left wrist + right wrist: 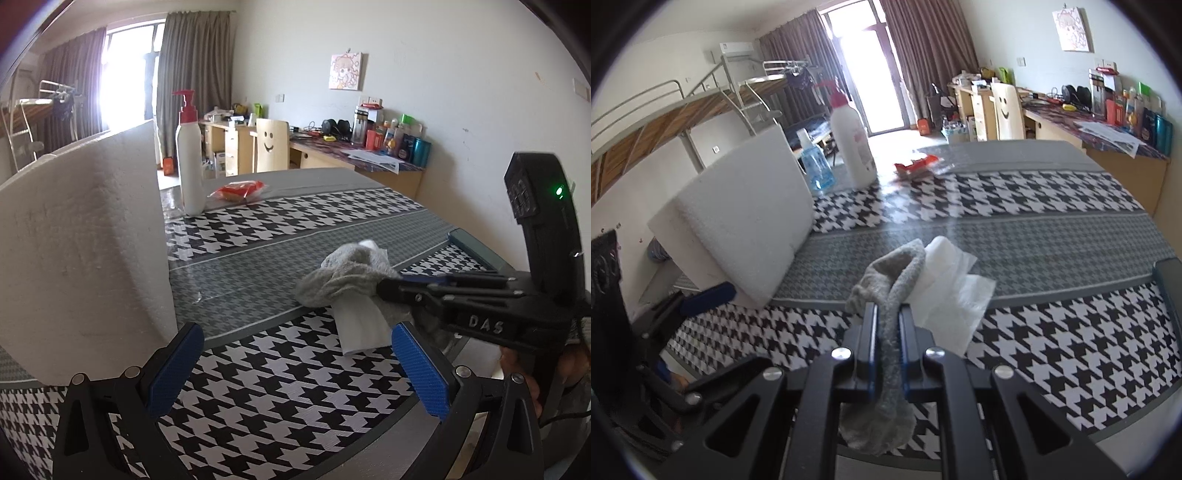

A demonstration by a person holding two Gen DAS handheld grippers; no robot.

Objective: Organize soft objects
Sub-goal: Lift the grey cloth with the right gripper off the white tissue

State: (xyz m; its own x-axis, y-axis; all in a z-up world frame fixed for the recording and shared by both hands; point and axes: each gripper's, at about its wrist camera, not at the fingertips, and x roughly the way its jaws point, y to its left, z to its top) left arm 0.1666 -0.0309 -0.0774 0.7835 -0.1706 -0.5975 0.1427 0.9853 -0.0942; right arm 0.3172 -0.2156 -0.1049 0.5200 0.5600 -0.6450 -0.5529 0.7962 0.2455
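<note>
A grey sock (pixel 894 295) is pinched between the fingers of my right gripper (pixel 887 314), which is shut on it just above the table; its toe end hangs down behind the fingers. A white tissue (pixel 956 295) lies under and beside the sock. In the left wrist view the sock (pixel 343 277) and tissue (pixel 364 328) show right of centre, with the right gripper (pixel 384 286) coming in from the right. My left gripper (pixel 295 365) is open and empty, low over the houndstooth tablecloth (pixel 277 387). A white foam block (pixel 81 251) stands at the left; it also shows in the right wrist view (pixel 746 218).
A white pump bottle with red top (pixel 190 162) and a red packet (pixel 238 190) stand at the table's far end. A blue spray bottle (pixel 814 166) stands behind the foam block. A dark tray edge (pixel 1167 295) lies at the table's right side. A desk and chair stand beyond.
</note>
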